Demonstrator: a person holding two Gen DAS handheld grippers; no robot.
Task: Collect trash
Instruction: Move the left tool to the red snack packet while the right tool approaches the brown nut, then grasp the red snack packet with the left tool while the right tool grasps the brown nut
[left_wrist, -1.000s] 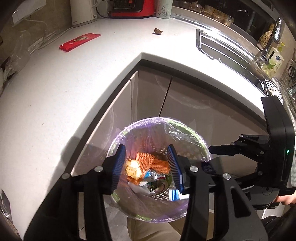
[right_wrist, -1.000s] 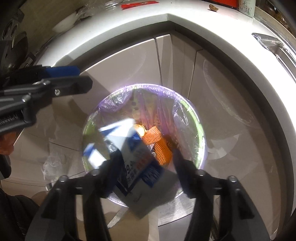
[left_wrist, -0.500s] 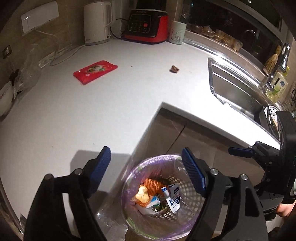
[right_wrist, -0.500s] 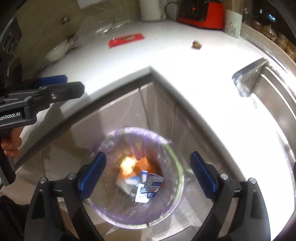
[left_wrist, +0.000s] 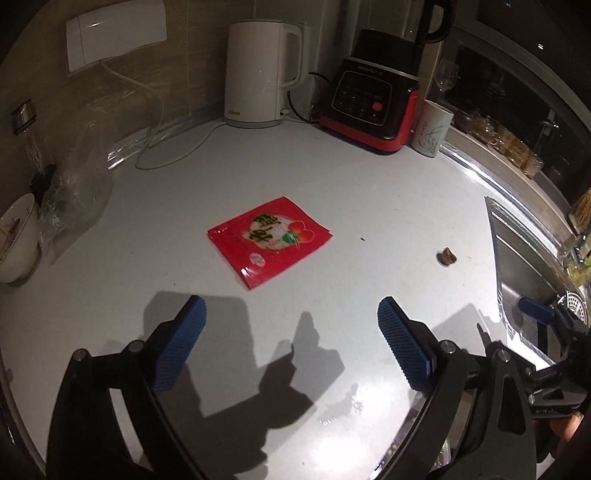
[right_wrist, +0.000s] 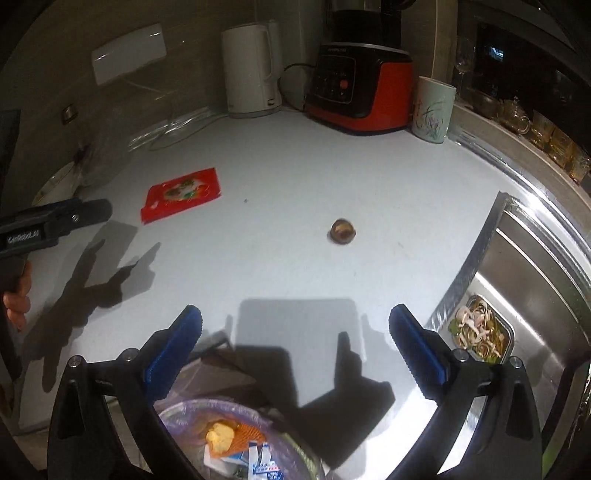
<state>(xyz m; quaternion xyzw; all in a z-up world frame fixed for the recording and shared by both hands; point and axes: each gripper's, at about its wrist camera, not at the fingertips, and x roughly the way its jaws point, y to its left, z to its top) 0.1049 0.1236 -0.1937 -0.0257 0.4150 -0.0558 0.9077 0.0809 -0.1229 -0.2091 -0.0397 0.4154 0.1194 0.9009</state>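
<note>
Glossy red foil wrapper (left_wrist: 269, 240) on a smooth white countertop (left_wrist: 369, 206), beside a shiny steel sink (right_wrist: 524, 266)

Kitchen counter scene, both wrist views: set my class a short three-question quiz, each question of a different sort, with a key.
1. True or false: the flat red foil snack wrapper lies inside the purple-lined trash basket.
2. Multiple choice: the small brown nut shell lies on the white countertop between the wrapper and: A) the white electric kettle; B) the steel sink; C) the white bowl.
3. Fill in: the left gripper and right gripper both stand ____, with nothing between their blue pads.

Key: 1 false, it lies on the countertop; 2 B; 3 open.
</note>
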